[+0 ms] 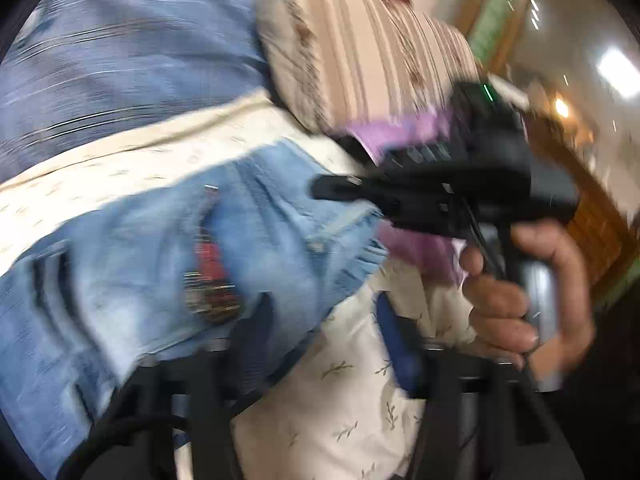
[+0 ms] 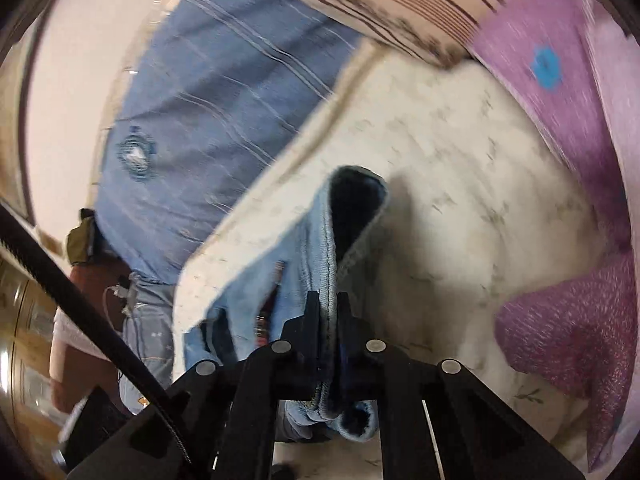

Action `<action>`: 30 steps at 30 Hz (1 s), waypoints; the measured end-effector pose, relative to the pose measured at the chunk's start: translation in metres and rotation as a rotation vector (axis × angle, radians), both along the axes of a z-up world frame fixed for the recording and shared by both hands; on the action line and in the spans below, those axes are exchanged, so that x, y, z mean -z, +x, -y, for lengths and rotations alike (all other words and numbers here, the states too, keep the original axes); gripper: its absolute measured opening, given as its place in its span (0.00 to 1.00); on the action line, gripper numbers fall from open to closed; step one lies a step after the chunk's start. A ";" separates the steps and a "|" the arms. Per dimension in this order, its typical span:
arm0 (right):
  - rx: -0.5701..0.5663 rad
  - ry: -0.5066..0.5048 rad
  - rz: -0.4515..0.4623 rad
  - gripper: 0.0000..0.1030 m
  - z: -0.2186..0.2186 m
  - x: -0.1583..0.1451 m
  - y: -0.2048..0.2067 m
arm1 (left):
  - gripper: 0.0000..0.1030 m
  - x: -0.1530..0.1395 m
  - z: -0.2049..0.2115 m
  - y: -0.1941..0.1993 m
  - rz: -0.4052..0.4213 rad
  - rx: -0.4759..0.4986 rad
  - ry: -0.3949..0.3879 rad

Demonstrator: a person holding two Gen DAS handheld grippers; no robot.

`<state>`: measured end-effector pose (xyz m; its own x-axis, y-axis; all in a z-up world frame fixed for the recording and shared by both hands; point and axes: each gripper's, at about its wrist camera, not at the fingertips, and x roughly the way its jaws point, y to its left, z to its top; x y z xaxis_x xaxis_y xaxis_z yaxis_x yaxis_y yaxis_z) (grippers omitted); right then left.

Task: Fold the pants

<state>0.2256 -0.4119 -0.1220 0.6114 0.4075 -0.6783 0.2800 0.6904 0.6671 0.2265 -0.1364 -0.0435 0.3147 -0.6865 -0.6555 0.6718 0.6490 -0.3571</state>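
Note:
Light blue jeans (image 1: pixel 160 264) hang in a bunch above a white leaf-print bedsheet (image 1: pixel 348 408). In the left wrist view my left gripper (image 1: pixel 328 344) stands wide, with denim draped over its left finger; the frame is blurred and I cannot tell whether it grips. The right gripper (image 1: pixel 336 186), held by a hand (image 1: pixel 520 300), shows at the right with its tips closed on the denim edge. In the right wrist view my right gripper (image 2: pixel 329 304) is shut on a folded hem of the jeans (image 2: pixel 312 240), which hang down from it.
A blue striped blanket (image 2: pixel 208 92) lies at the far side of the sheet (image 2: pixel 460 200). A striped beige pillow (image 1: pixel 360 52) and purple cloths (image 2: pixel 560 72) lie beside it. A wooden door (image 1: pixel 592 232) stands at the right.

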 end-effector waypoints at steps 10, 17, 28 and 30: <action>-0.176 -0.177 0.259 0.06 -0.115 -0.084 0.021 | 0.63 -0.013 -0.155 0.063 -0.195 -0.271 -0.198; -0.328 -0.253 0.349 0.06 -0.236 -0.087 0.034 | 0.68 0.000 -0.246 0.095 -0.304 -0.351 -0.415; -0.510 -0.389 0.267 0.09 -0.338 -0.019 0.044 | 0.70 0.031 -0.269 0.108 -0.405 -0.393 -0.494; -0.539 -0.384 0.238 0.10 -0.344 -0.006 0.046 | 0.46 0.041 -0.264 0.113 -0.408 -0.439 -0.410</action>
<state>0.2713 -0.0681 -0.1163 0.5413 0.4534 -0.7081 -0.2903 0.8911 0.3487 0.3394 0.1272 -0.0848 0.4031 -0.7689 -0.4963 0.1416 0.5882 -0.7963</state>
